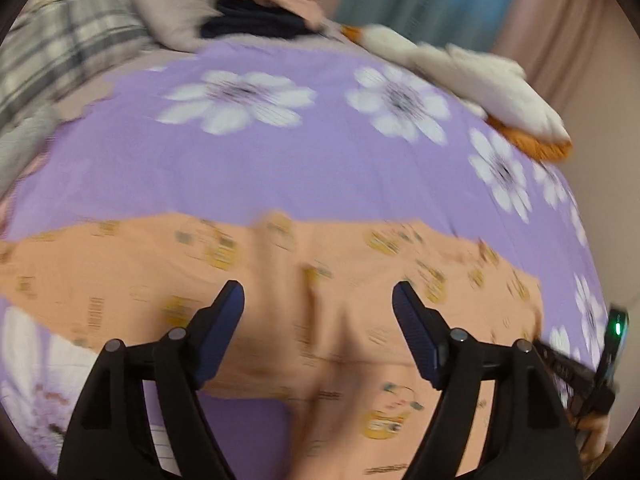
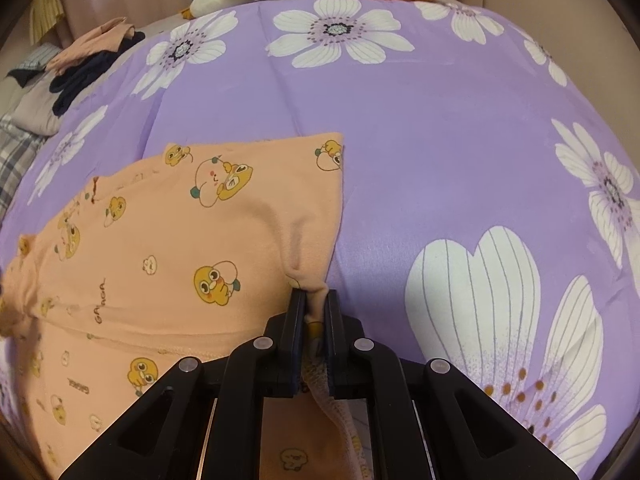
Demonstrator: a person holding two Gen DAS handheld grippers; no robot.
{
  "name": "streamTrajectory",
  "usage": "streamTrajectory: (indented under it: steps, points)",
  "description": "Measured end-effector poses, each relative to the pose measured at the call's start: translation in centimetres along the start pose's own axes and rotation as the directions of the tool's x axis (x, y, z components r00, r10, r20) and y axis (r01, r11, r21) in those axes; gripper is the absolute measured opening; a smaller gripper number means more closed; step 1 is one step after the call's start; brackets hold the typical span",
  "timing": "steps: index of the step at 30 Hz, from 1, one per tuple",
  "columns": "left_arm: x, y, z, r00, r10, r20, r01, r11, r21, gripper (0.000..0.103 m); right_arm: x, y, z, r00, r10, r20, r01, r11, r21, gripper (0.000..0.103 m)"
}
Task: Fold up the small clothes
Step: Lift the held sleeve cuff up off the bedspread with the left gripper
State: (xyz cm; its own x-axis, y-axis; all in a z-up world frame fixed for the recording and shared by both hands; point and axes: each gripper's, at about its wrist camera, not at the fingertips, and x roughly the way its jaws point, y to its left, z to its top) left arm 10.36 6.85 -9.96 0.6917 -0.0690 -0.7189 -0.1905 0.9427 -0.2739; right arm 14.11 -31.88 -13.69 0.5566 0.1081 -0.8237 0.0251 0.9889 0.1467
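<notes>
Peach garment [image 2: 168,248] with cartoon prints lies spread on the purple floral bedspread [image 2: 420,140]. Your right claw [image 2: 313,300] is pinched tight on its bunched corner. Your left claw [image 1: 318,300] stands wide above the cloth, gripping nothing.

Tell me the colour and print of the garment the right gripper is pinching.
Peach garment with yellow cartoon characters, clearest in the right wrist view.

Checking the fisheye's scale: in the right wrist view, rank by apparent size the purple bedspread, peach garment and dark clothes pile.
1. Purple bedspread
2. Peach garment, though nearness enlarges it
3. Dark clothes pile, far away
</notes>
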Motion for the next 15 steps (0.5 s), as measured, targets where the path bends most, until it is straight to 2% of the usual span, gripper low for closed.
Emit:
streamTrajectory:
  steps: [5,9,12,14,15]
  points:
    - [-2.5,5.4,1.8,0.991,0.121,0.056,-0.111,0.981,-0.161,0.084,-0.1,0.2,0.2,1.000,-0.022,0.013,0.022,1.000,-0.012,0.006]
    - [-4.3,9.4,2.6,0.977,0.196,0.082,-0.165,0.943,-0.290,0.086,-0.1,0.3,0.3,0.999,-0.049,0.024,0.049,0.999,-0.019,0.014]
    - [-5.1,11.9,2.5,0.965,0.250,0.072,-0.208,0.908,-0.363,0.086,-0.4,0.1,0.3,0.995,-0.092,0.040,0.092,0.996,-0.006,0.034]
    - [-5.7,13.6,2.2,0.960,0.273,0.064,-0.223,0.883,-0.413,0.086,-0.6,-0.2,0.3,0.995,-0.090,0.049,0.089,0.996,0.006,0.056]
    - [-6.0,14.5,2.0,0.956,0.288,0.062,-0.234,0.869,-0.436,0.086,-0.7,-0.4,0.3,0.996,-0.075,0.052,0.074,0.997,0.020,0.058]
